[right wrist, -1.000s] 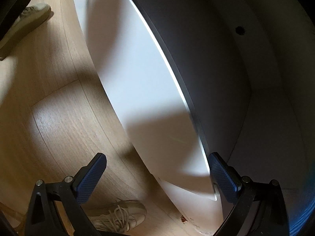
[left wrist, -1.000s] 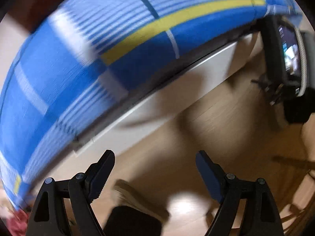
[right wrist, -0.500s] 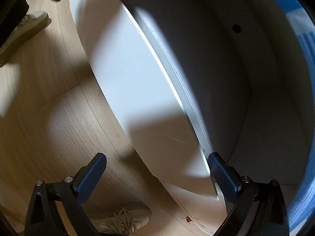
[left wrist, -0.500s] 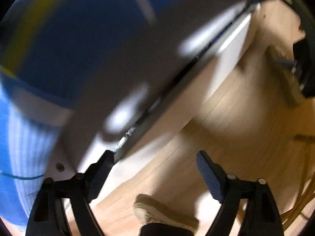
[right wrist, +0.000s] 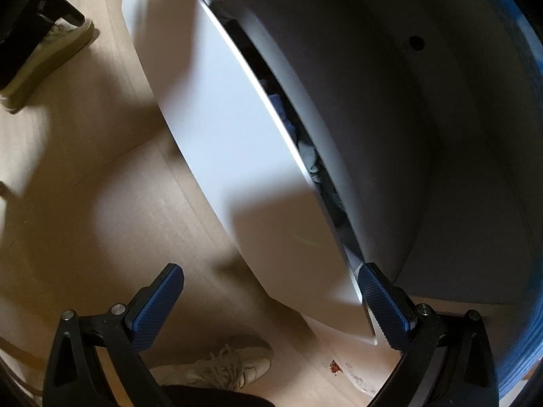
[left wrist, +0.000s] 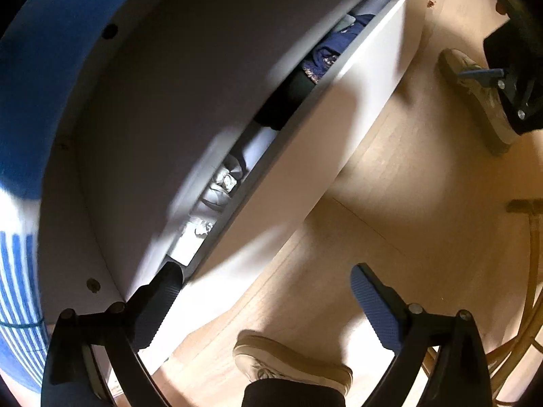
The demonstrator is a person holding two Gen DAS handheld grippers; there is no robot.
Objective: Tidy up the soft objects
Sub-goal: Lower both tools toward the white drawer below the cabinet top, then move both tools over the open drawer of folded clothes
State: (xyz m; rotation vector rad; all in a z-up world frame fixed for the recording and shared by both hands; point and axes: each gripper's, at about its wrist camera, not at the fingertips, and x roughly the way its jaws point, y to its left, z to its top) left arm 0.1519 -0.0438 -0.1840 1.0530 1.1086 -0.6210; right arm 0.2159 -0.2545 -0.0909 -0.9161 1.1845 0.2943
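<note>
A white drawer front stands slightly out from its white frame. In the gap lie soft things: a dark blue garment, a black one and pale crumpled pieces; the right wrist view shows blue and grey cloth. My left gripper points down with its jaws opening. Its left fingertip sits at the gap's end, the panel's end lies between the fingers, and neither pad presses on it. My right gripper is open, straddling the drawer front's lower corner.
Blue striped bedding lies over the frame's top. On the wooden floor stand the person's pale shoes. Rattan legs are at the right edge. A red scrap lies on the floor.
The left view has swung from the blue striped bedding down to the drawer gap, and its jaws have spread wider. In the right view a gap with clothes now shows behind the drawer front.
</note>
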